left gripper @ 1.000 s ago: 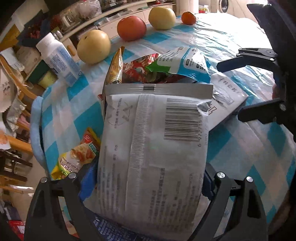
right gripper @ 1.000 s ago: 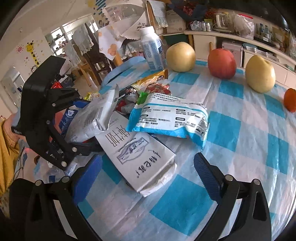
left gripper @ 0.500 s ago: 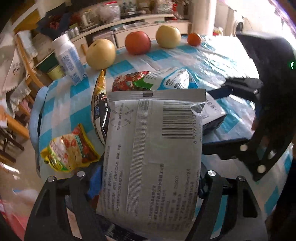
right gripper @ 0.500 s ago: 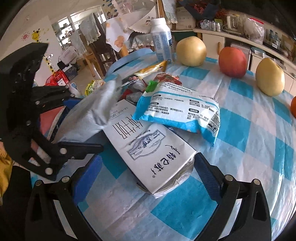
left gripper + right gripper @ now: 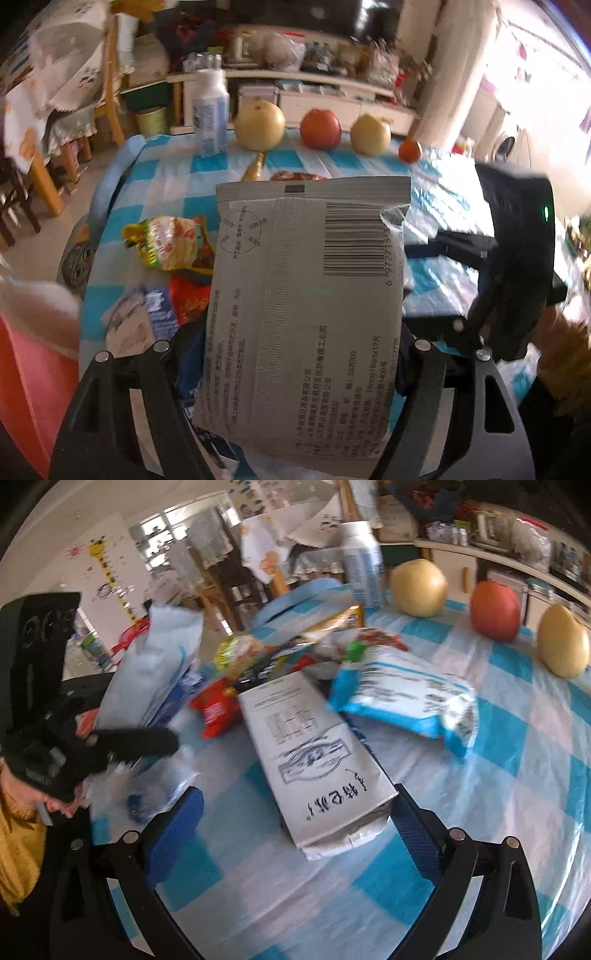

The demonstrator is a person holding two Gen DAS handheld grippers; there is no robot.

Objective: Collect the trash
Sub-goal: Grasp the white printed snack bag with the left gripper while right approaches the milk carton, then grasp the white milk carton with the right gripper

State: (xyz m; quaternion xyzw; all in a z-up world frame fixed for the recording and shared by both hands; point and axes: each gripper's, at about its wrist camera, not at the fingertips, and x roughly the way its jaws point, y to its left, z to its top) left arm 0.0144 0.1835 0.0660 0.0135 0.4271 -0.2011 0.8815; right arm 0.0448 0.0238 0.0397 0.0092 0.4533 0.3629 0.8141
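My left gripper (image 5: 295, 350) is shut on a grey-white packet (image 5: 306, 295) with a barcode, held upright above the table's near left edge. In the right wrist view that packet (image 5: 159, 664) hangs at the left, clear of the pile. My right gripper (image 5: 295, 805) is open, its blue pads (image 5: 177, 823) on either side of the near end of a white carton (image 5: 314, 753) without touching it. A blue-white bag (image 5: 406, 701), a red wrapper (image 5: 214, 709) and a yellow snack pack (image 5: 166, 243) lie on the checked tablecloth (image 5: 517, 775).
Two pears (image 5: 260, 125) (image 5: 370, 133), a red apple (image 5: 319, 129), a small orange fruit (image 5: 409, 150) and a white bottle (image 5: 210, 110) line the table's far edge. A red-pink bin (image 5: 33, 362) stands off the left edge. Chairs and shelves crowd the room behind.
My left gripper has risen and swung left with the packet, rolling upright, away from the pile. More loose wrappers now show under it. The right gripper has hardly moved.
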